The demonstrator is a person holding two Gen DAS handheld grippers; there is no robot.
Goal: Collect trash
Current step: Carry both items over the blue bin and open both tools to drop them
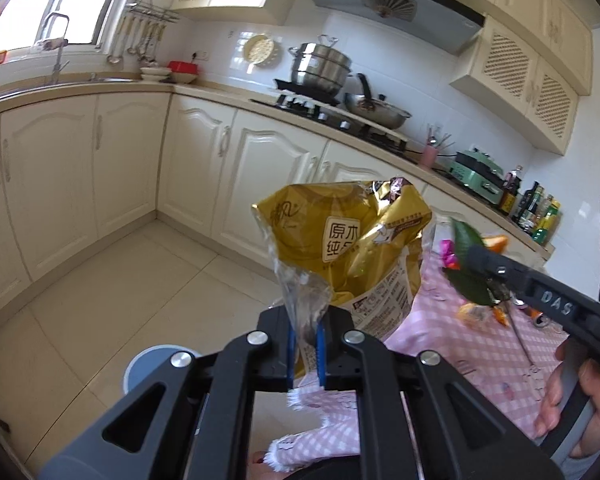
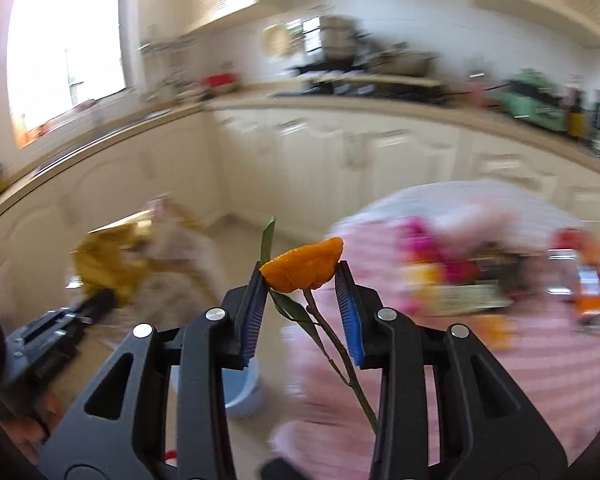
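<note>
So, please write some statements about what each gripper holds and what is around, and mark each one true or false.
1. The left gripper is shut on the gold bag. True.
2. The right gripper holds a metal can. False: an orange peel on a leafy stem sits between its fingers.
3. The table has a pink checked cloth. True.
4. The gold bag lies flat on the floor. False: it is held up in the air.
5. A steel pot stands on the stove. True.
</note>
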